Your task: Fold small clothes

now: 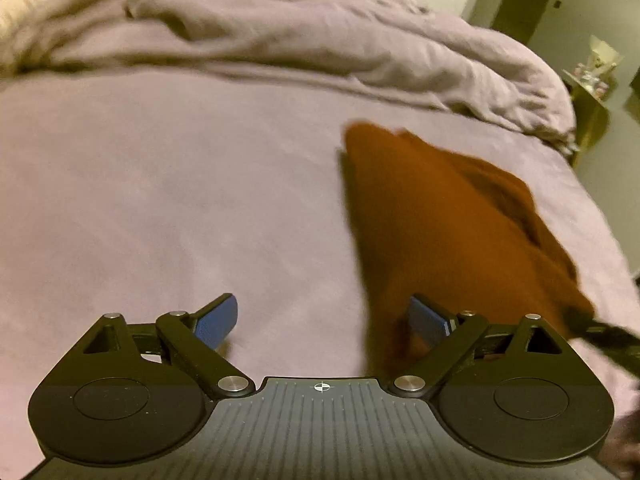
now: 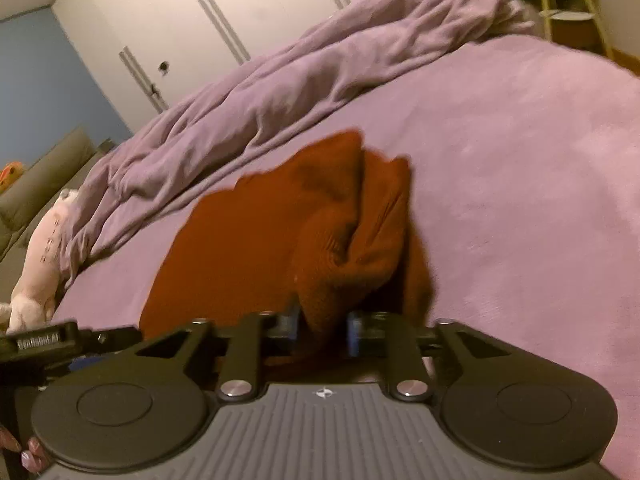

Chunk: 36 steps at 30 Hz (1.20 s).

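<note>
A rust-brown knitted garment (image 1: 444, 224) lies crumpled on the purple bed sheet (image 1: 180, 184), right of centre in the left wrist view. My left gripper (image 1: 322, 320) is open and empty, its right blue pad (image 1: 426, 322) at the garment's near edge. In the right wrist view the garment (image 2: 280, 232) spreads ahead, and my right gripper (image 2: 322, 328) is shut on a bunched fold of it, lifting that part. The other gripper's black body (image 2: 44, 340) shows at the left edge.
A rumpled purple duvet (image 1: 280, 40) lies across the far side of the bed. A pink soft toy (image 2: 40, 264) lies by the bed's edge beside a grey couch (image 2: 44, 176). A yellow side table (image 1: 592, 92) stands beyond the bed. White wardrobe doors (image 2: 224, 20) are behind.
</note>
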Motion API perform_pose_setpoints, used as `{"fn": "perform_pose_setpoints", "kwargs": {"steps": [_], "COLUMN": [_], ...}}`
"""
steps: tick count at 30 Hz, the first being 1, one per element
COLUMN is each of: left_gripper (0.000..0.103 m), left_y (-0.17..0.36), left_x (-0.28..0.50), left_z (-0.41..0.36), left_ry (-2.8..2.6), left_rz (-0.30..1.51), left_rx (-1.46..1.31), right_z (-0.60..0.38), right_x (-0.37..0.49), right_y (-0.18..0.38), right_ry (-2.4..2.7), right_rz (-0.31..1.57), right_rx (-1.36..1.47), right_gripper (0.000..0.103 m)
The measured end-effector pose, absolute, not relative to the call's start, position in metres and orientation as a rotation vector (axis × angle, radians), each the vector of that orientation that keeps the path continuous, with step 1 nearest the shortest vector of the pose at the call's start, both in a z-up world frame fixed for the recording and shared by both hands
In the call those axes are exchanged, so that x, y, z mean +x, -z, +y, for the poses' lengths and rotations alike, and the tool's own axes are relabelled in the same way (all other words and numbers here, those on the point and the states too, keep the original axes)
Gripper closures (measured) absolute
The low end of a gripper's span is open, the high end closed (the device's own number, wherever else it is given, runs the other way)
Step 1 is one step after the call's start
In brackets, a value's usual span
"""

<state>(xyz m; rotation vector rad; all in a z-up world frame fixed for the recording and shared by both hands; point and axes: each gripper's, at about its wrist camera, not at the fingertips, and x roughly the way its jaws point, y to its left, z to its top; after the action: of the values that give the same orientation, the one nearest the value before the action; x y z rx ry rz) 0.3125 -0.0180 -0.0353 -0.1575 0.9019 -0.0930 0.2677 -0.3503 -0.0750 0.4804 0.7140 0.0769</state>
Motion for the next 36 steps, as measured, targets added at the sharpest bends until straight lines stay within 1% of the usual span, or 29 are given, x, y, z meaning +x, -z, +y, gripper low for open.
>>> {"fn": "perform_pose_setpoints", "kwargs": {"steps": [1,5,7,11,13,15,16,18,20,21,22,26,31,32,33,35,36], "left_gripper": [0.007,0.007,0.007,0.007,0.007,0.004,0.002,0.001,0.0,0.0,0.0,0.0,0.0,0.001,0.001,0.001,0.001], "left_y": [0.031,0.023,0.025,0.04,0.052,0.064,0.068,0.073,0.074,0.074,0.073,0.07,0.067,0.066,0.066,0.065,0.066], "left_x": [0.313,0.332,0.345,0.375,0.386,0.388,0.388,0.385,0.383,0.383,0.383,0.382,0.377,0.375,0.373,0.362,0.358], "left_z": [-0.016,-0.025,-0.037,-0.059,-0.065,-0.067,-0.067,-0.065,-0.066,-0.068,-0.068,-0.07,-0.069,-0.068,-0.068,-0.065,-0.064], "left_ry": [0.077,0.035,0.032,-0.009,-0.017,-0.015,-0.015,-0.009,-0.012,-0.014,-0.019,-0.022,-0.01,0.002,0.02,0.065,0.084], "left_rz": [0.872,0.827,0.803,0.778,0.791,0.793,0.798,0.792,0.771,0.767,0.765,0.775,0.816,0.826,0.836,0.848,0.85], "left_rx": [-0.15,-0.236,-0.283,-0.277,-0.264,-0.278,-0.278,-0.283,-0.255,-0.244,-0.238,-0.23,-0.26,-0.266,-0.272,-0.269,-0.259], "right_z": [-0.352,-0.336,-0.312,-0.271,-0.267,-0.27,-0.276,-0.296,-0.326,-0.337,-0.346,-0.356,-0.332,-0.326,-0.323,-0.31,-0.306], "right_x": [0.263,0.268,0.288,0.327,0.348,0.362,0.368,0.362,0.354,0.351,0.349,0.337,0.318,0.316,0.312,0.307,0.306], "right_y": [0.068,0.044,0.044,0.056,0.067,0.082,0.093,0.107,0.105,0.104,0.103,0.097,0.071,0.068,0.064,0.06,0.061], "right_ry": [-0.046,0.033,-0.042,-0.087,-0.076,-0.042,-0.014,0.032,0.099,0.134,0.142,0.151,0.05,0.029,0.004,-0.067,-0.088], "right_rz": [0.686,0.558,0.516,0.408,0.42,0.459,0.502,0.518,0.516,0.518,0.532,0.579,0.502,0.491,0.485,0.501,0.512], "right_rx": [0.454,0.303,0.243,0.044,0.014,-0.012,-0.036,-0.049,0.059,0.075,0.105,0.123,0.067,0.066,0.065,0.043,0.03], "right_gripper": [0.064,0.064,0.064,0.063,0.062,0.06,0.06,0.058,0.036,0.032,0.03,0.031,0.031,0.032,0.034,0.052,0.054]}}
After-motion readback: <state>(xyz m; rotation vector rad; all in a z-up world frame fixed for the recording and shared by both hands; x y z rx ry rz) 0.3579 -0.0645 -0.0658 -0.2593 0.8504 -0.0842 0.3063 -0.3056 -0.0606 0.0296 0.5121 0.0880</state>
